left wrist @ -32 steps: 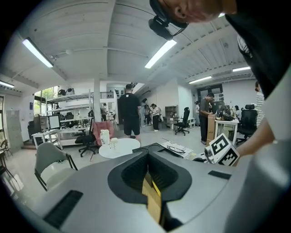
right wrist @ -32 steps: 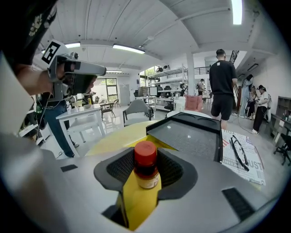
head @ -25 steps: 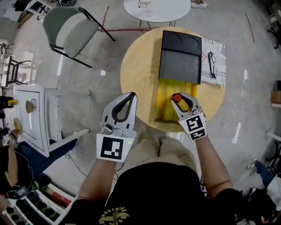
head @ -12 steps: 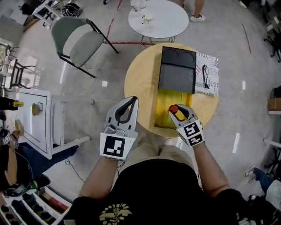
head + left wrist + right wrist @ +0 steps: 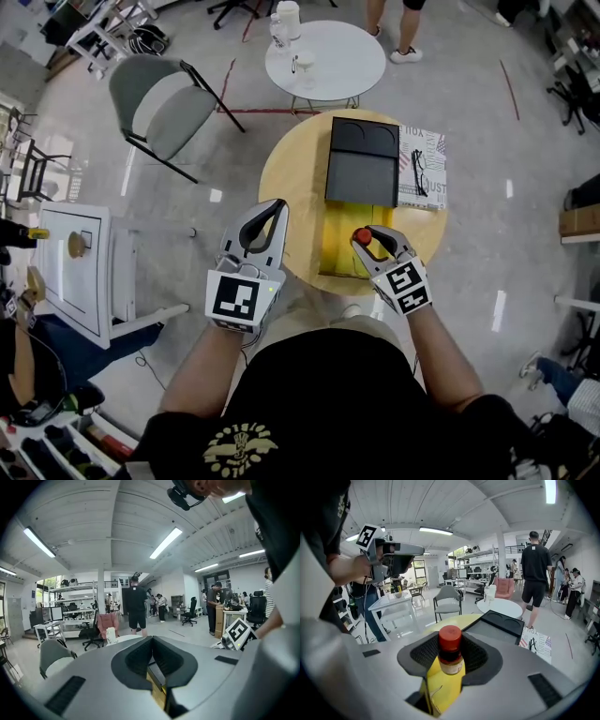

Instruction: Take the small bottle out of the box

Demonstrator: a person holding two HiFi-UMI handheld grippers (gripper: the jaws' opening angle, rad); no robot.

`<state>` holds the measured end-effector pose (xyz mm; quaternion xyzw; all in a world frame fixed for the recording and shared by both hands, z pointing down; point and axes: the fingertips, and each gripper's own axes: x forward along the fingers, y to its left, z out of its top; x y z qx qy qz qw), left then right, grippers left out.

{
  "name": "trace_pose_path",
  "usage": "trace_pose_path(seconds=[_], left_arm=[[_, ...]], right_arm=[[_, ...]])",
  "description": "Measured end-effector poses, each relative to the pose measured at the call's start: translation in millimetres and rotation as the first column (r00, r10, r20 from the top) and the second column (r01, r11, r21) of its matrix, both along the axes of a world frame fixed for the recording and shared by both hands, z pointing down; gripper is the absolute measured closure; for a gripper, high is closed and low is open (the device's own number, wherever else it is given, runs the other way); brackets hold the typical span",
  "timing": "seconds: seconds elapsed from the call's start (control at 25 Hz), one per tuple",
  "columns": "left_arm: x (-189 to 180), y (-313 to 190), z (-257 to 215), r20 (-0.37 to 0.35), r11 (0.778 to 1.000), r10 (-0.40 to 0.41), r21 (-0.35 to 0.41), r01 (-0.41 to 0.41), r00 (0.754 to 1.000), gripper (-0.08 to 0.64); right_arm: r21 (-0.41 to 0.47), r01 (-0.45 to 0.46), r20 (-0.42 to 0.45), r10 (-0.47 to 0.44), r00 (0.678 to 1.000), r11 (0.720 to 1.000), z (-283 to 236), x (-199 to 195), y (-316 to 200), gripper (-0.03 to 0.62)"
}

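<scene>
A small bottle with a red cap and dark body sits upright between the jaws of my right gripper, which is shut on it. In the right gripper view the small bottle stands in the right gripper above the yellow inside of the box. The box lies open on the round wooden table, its black lid folded back. My left gripper hangs at the table's near left edge, shut and empty. In its own view the left gripper shows nothing between the jaws.
A printed paper with a pair of glasses lies right of the black lid. Beyond stand a white round table with a cup, a grey chair and a white cabinet at the left. People stand farther off in the room.
The head view has pulled back, so the table looks smaller and farther. The right gripper keeps the bottle over the box's near end. The left gripper stays shut at the table edge.
</scene>
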<state>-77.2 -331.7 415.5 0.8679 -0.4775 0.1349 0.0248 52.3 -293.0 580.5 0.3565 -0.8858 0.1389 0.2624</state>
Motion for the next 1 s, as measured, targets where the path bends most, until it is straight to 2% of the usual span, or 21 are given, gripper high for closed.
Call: trace_pose_path(seconds=[0.28,0.84,1.0], left_arm=[[9,3,-10,-0.011,1.000,0.026,-0.006,-0.026,1.000,0.543],[20,17,-49,-0.029,0.999,0.013,0.050,-0.012,0.999,0.543],[19,20,-53,-0.033,0.999,-0.002,0.044,0.004,0.999,0.543]], right_arm=[[-0.029,0.042,0.007,-0.042,0.999,0.999,-25,4,10,0.437],[0.061,0.070,0.015,-0.071,0.997,0.996,-114,19,6,0.437],[0.082,0.113,0.006,-0.114,0.993,0.990,-132,17,10,0.437]])
